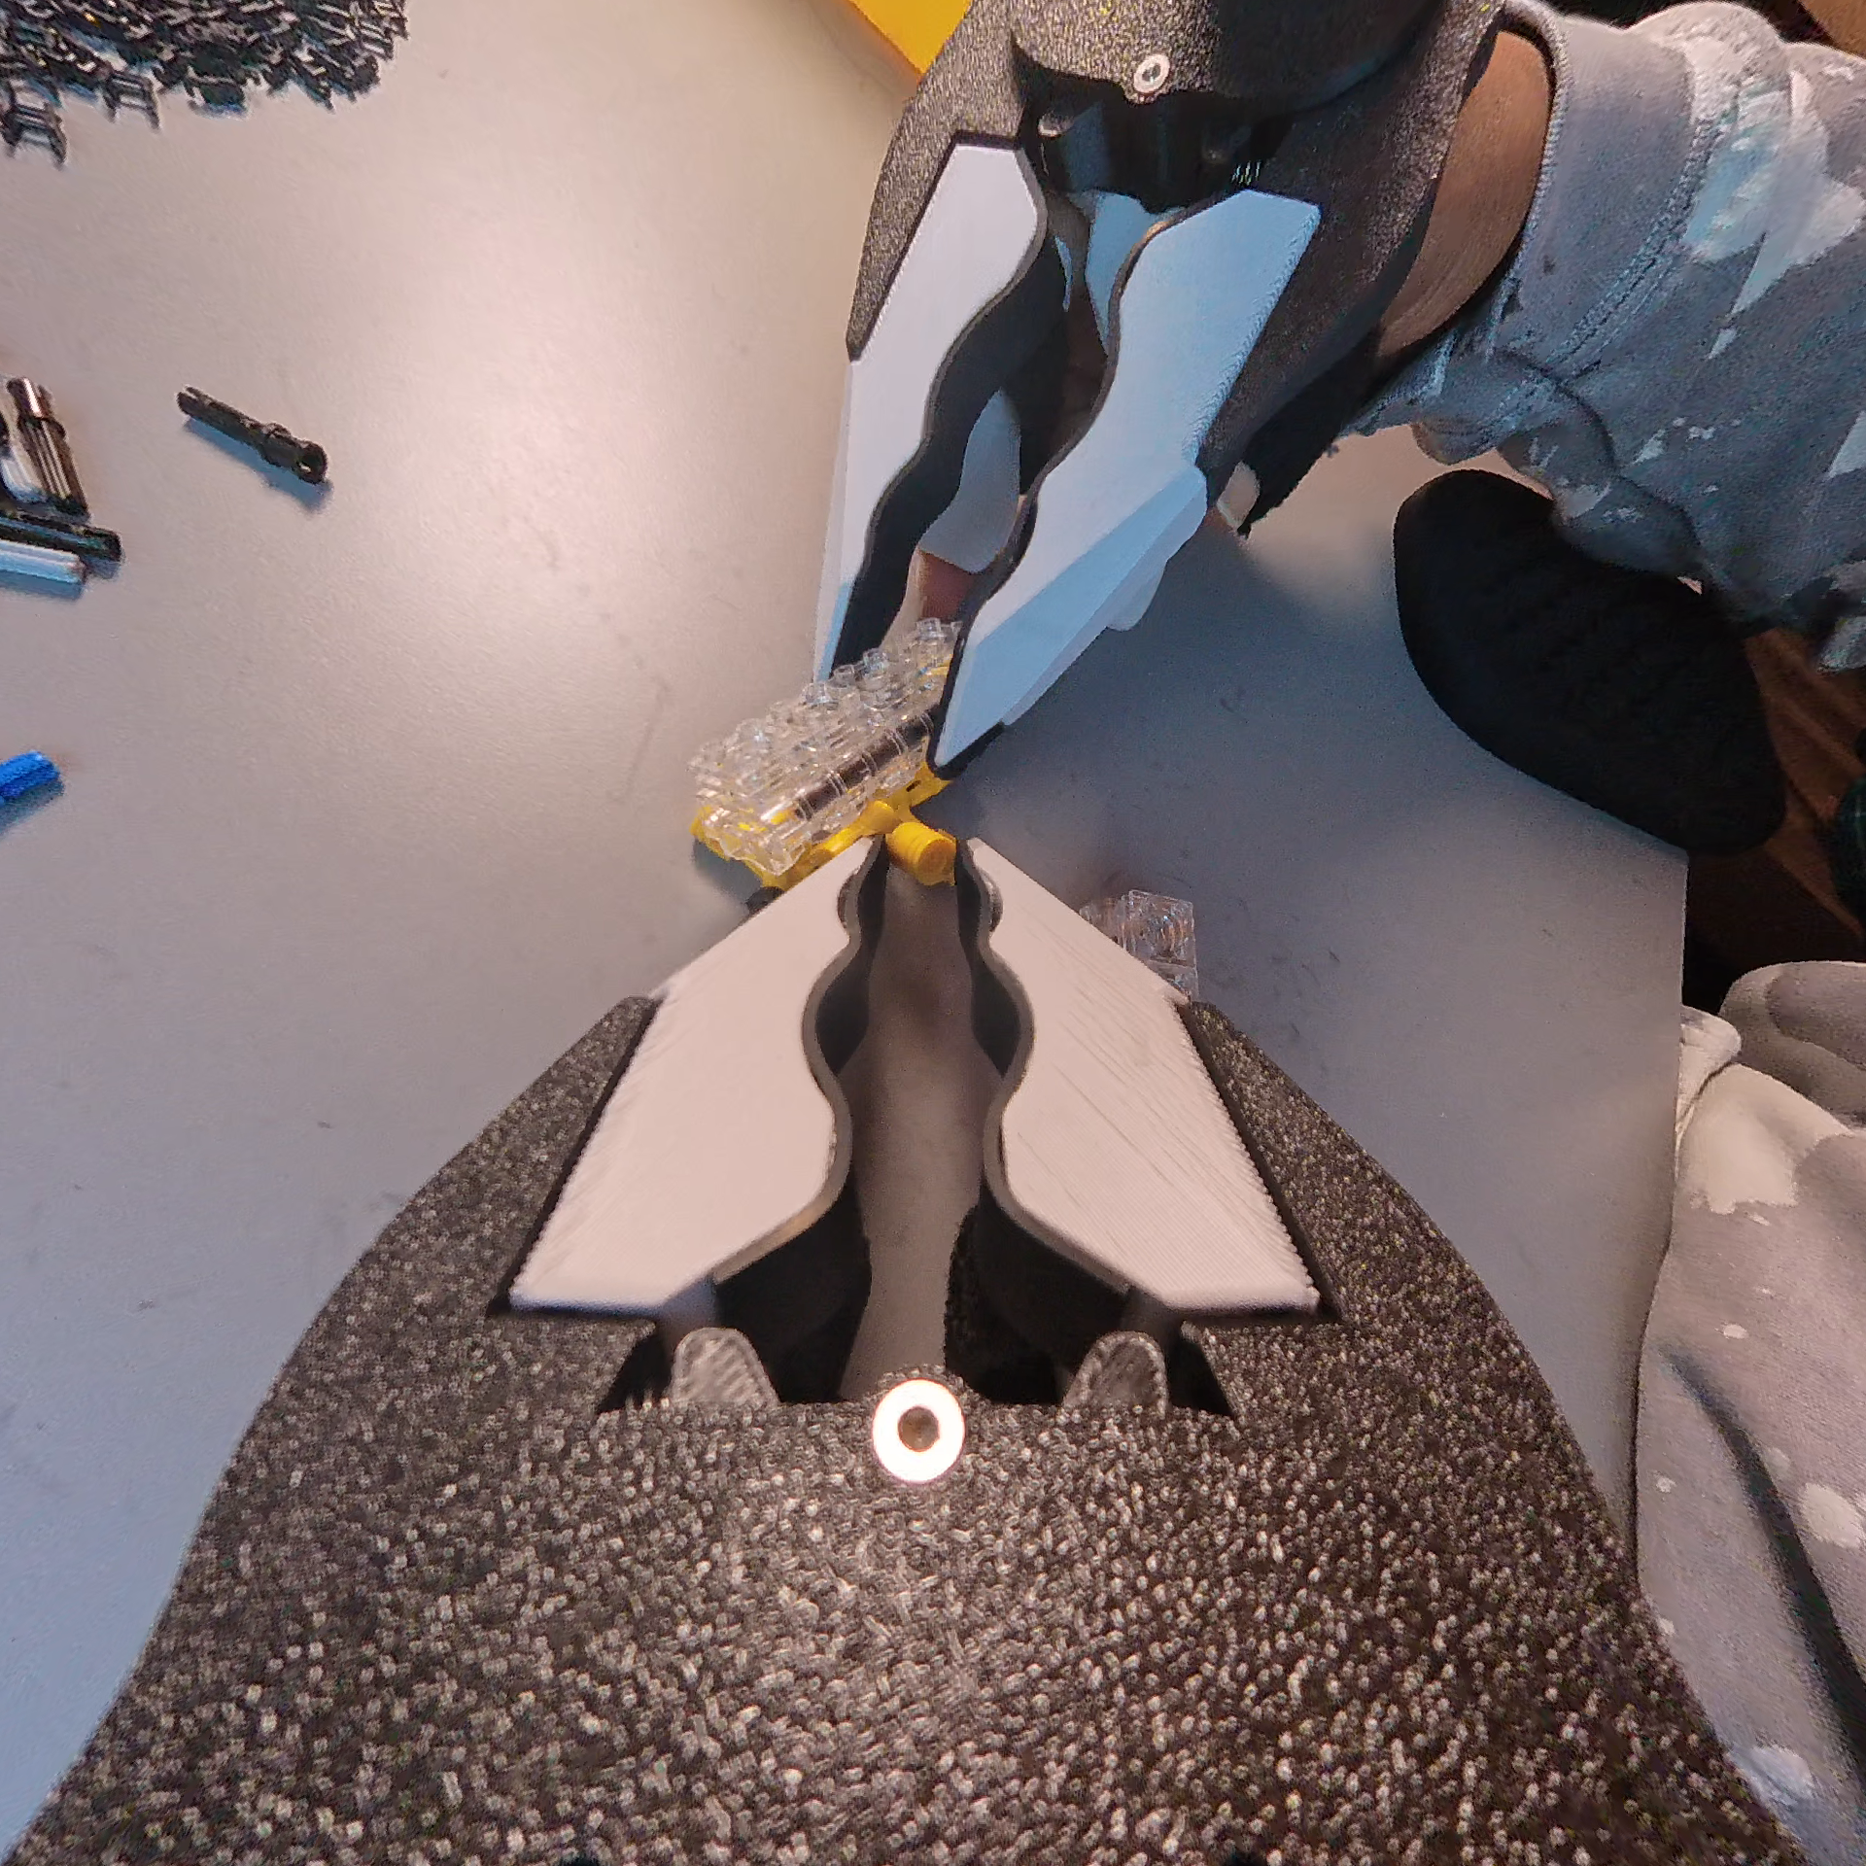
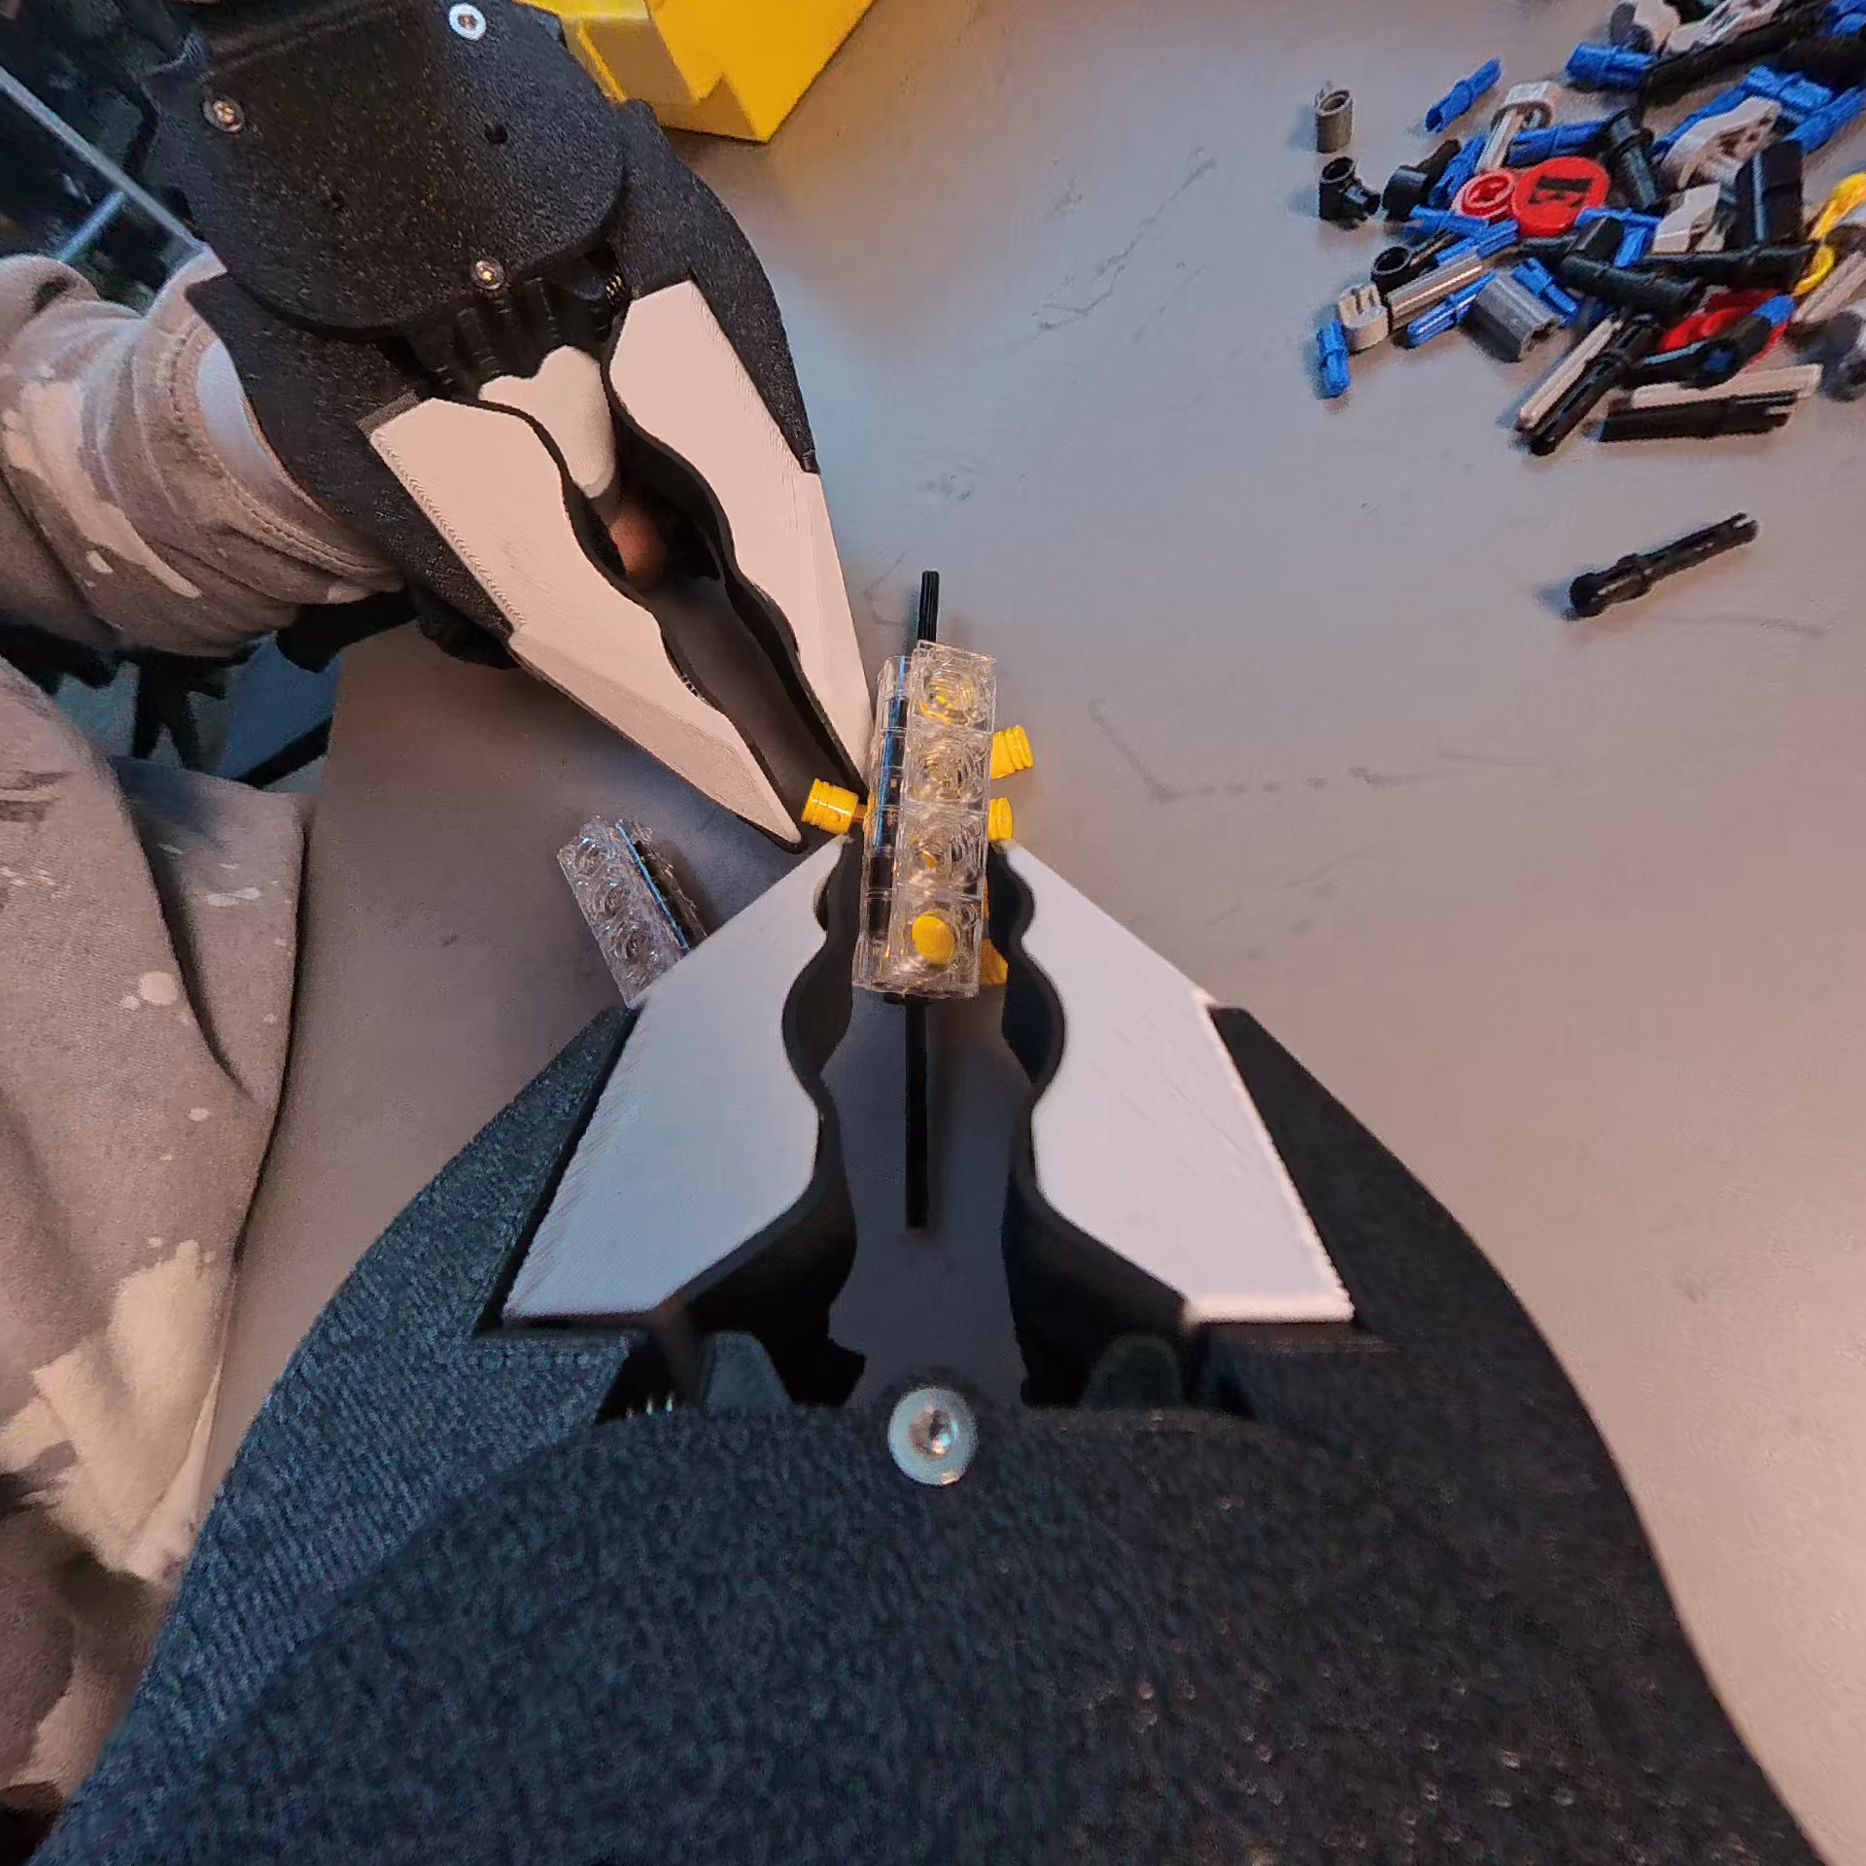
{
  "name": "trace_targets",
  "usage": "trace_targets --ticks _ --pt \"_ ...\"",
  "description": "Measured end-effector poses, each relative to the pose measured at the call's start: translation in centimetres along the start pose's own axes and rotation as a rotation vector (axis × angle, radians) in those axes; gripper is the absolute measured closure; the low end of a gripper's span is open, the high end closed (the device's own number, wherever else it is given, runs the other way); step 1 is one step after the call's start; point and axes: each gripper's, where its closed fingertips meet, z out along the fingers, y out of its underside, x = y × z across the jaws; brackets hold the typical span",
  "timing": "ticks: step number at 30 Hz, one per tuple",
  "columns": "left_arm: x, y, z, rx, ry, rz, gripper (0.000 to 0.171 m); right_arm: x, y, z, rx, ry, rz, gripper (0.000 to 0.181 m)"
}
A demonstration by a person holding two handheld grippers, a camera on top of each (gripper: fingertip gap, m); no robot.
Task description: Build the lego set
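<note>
A small assembly of clear bricks (image 2: 924,838) with yellow pins and a thin black axle (image 2: 917,1121) through it is held above the grey table. My right gripper (image 2: 921,889) is shut on the clear bricks, seen from the side in the left wrist view (image 1: 894,697). My left gripper (image 1: 917,850) is closed on a yellow pin (image 1: 924,844) that sticks out of the assembly's side; it also shows in the right wrist view (image 2: 830,808). A loose clear brick (image 2: 624,909) lies on the table just below the grippers.
A pile of blue, black, grey and red parts (image 2: 1616,232) lies at the far right. A single black pin (image 2: 1661,565) lies apart from it. A yellow box (image 2: 727,50) stands at the back. Small black parts (image 1: 192,50) are heaped far left. The table edge (image 1: 1676,909) and a sleeve are close by. The grippers are tip to tip, or close to it.
</note>
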Motion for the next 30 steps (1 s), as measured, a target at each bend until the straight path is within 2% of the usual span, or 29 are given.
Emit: trace_targets --ticks 16,21,30 --pt "-0.9 -0.3 -0.3 0.014 -0.097 0.055 0.155 0.0 0.0 0.0 -0.026 -0.082 0.103 0.156" --pt "-1.4 -0.4 -0.4 0.027 -0.117 0.064 0.161 0.0 -0.1 -0.1 -0.034 -0.128 0.145 0.156" --pt "-1.7 -0.6 -0.1 0.036 -0.142 0.08 0.161 0.0 -0.1 -0.2 -0.021 -0.148 0.189 0.156"
